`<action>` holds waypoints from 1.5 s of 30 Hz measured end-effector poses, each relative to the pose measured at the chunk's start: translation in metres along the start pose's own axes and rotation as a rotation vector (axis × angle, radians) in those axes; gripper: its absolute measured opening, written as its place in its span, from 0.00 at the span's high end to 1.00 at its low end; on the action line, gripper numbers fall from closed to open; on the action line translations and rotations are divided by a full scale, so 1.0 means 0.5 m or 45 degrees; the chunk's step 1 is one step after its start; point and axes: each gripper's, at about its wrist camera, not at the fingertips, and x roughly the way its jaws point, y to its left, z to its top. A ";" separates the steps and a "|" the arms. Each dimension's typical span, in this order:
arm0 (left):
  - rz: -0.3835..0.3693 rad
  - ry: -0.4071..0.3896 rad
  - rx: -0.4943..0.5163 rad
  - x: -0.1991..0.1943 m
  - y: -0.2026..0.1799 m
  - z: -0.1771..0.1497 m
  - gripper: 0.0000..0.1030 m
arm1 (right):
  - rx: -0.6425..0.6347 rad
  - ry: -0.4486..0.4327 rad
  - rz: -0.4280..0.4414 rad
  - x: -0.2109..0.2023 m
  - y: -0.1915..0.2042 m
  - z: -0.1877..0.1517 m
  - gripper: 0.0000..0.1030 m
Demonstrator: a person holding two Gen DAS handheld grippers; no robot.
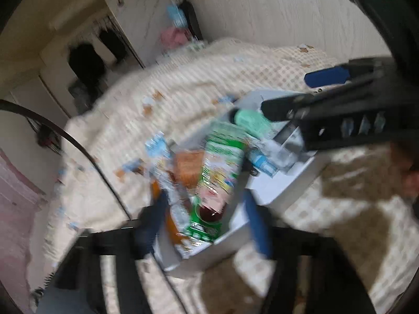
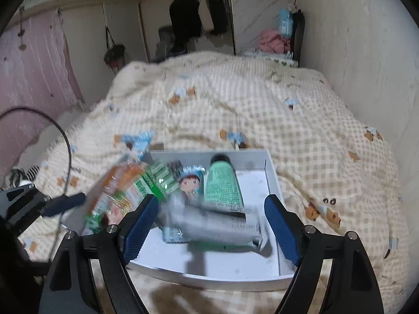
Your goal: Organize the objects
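A shallow white tray (image 2: 272, 172) sits on a checked cream bedspread (image 2: 262, 110), filling the lower centre of the right wrist view. Inside it a mint-green tube (image 2: 222, 185) lies lengthwise near the tray's far wall, and just left of it is a small blue pack with a cartoon face (image 2: 192, 183). A blurred grey tube (image 2: 214, 225) lies crosswise in front of both, between the blue pads of the right gripper (image 2: 212, 225); its fingers stand wide apart, touching nothing that can be made out. At the left edge of the tray, a green and orange snack bag (image 2: 125, 191) tilts over the rim, with the left gripper (image 2: 65, 204) just beside it at the left of the frame. In the left wrist view, heavily blurred, the same snack bag (image 1: 212, 183) stands in the centre between that gripper's blue fingers (image 1: 255, 225), which appear set apart around it; whether they press on it cannot be told. Dark clothes (image 2: 186, 21) hang at the top of the right wrist view.
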 end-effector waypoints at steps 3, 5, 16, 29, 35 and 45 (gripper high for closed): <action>0.000 -0.086 0.040 -0.047 0.001 -0.006 0.20 | 0.005 -0.039 0.103 -0.053 -0.003 0.009 0.18; -0.020 -0.104 0.030 -0.071 0.007 -0.008 0.20 | -0.010 -0.069 0.147 -0.090 0.000 0.014 0.18; -0.294 -0.317 -0.261 -0.218 0.038 -0.050 0.01 | -0.186 -0.140 0.333 -0.250 0.036 -0.079 0.01; -0.138 -0.336 -0.310 -0.188 -0.001 -0.096 0.01 | -0.020 -0.205 0.357 -0.234 -0.015 -0.170 0.01; -0.142 -0.324 -0.285 -0.184 -0.011 -0.104 0.01 | -0.079 -0.211 0.327 -0.241 -0.002 -0.181 0.01; -0.157 -0.295 -0.288 -0.174 -0.011 -0.106 0.01 | -0.042 -0.203 0.336 -0.241 -0.014 -0.186 0.01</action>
